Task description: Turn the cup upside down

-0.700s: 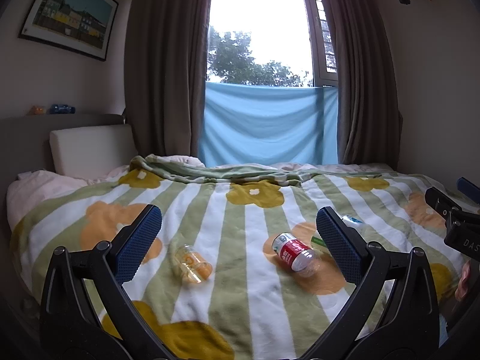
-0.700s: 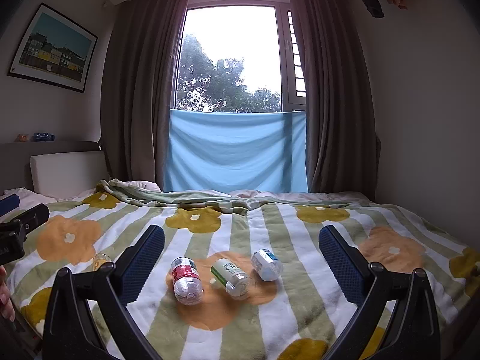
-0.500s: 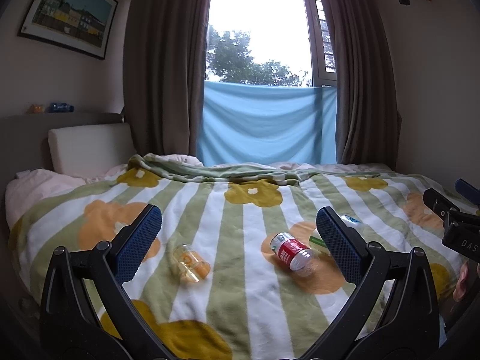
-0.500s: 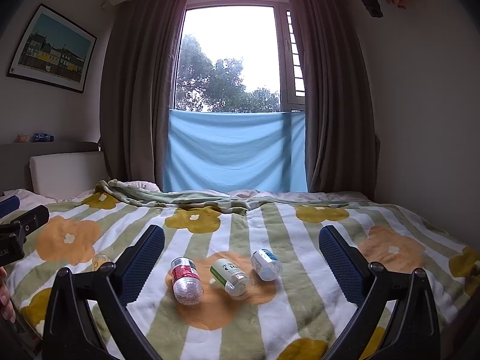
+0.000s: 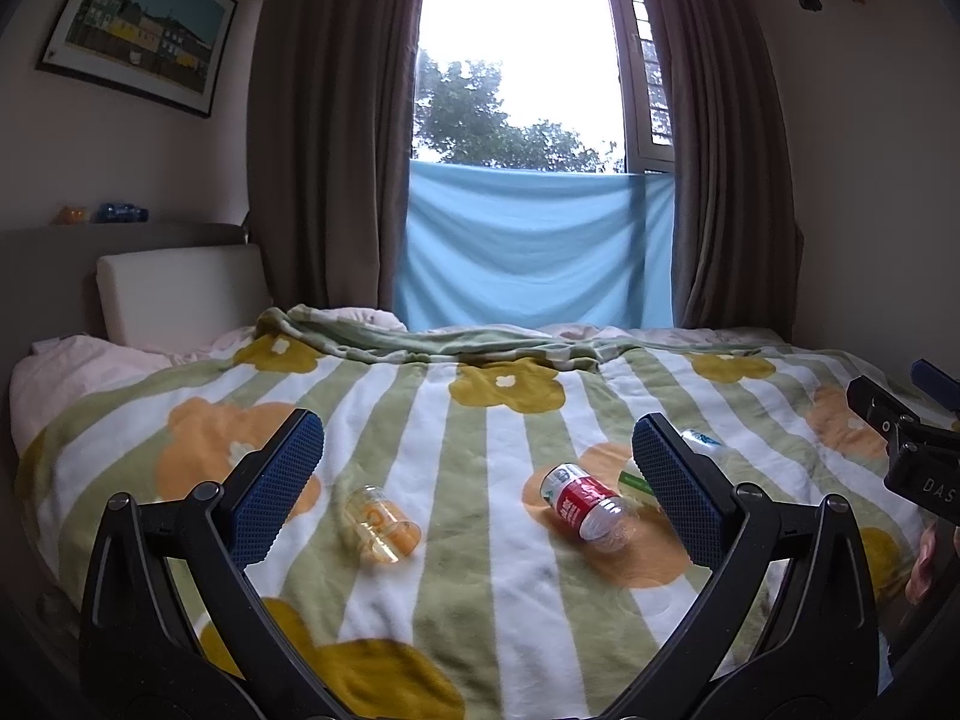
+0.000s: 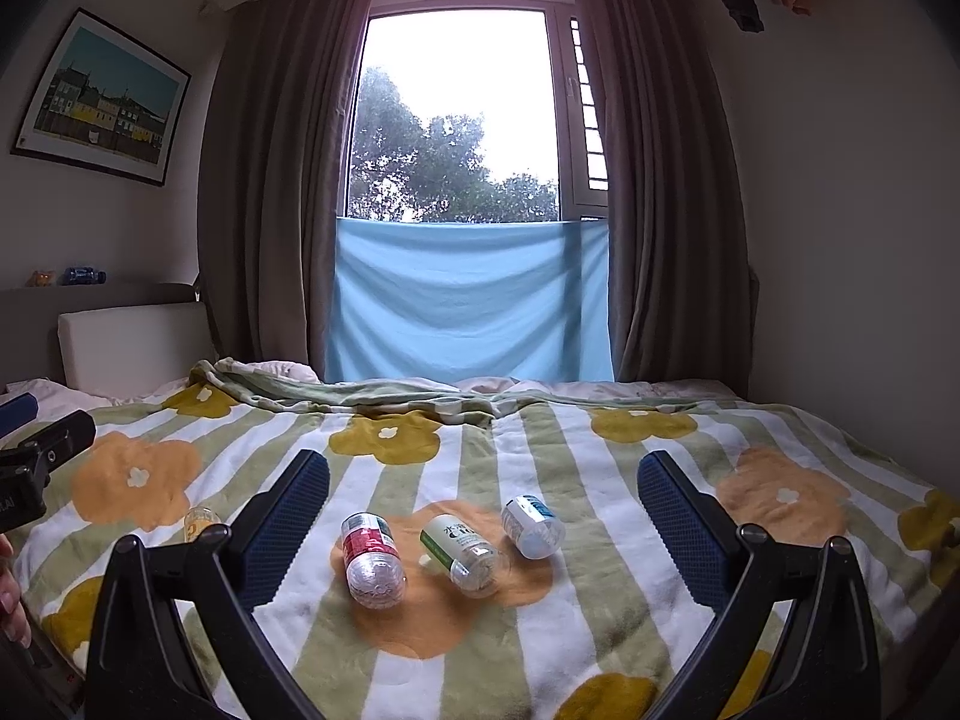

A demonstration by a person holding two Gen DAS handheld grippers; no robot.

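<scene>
Blue-padded left gripper (image 5: 477, 468) wide open, nothing between its fingers, hovering over bed (image 5: 456, 612) with green/white striped flower blanket. Left wrist view: cup (image 5: 379, 523), clear with orange print, lies on its side on blanket, ahead of gripper and nearer the left finger, apart from both pads. Can't tell whether anything is inside. Red-label bottle (image 5: 587, 508) lies on its side to the cup's right, near the right finger, well apart from cup. Behind that finger: a green-label edge and a blue-label bottle (image 5: 701, 439), both mostly hidden. Right gripper body (image 5: 900, 450) at the right edge of frame.

Right wrist view: right gripper (image 6: 483, 501) also wide open, empty, above blanket. Three bottles on their sides in a row between its fingers: red-label bottle (image 6: 369, 558), green-label bottle (image 6: 463, 552), blue-label bottle (image 6: 533, 525); all look clear, contents not discernible. Cup (image 6: 200, 522) sits far left, outside the left finger, partly hidden by it. Left gripper body (image 6: 36, 456) at left edge, fingertips of a hand (image 6: 11, 600) below it.

Count: one cup, three bottles, two grippers.
</scene>
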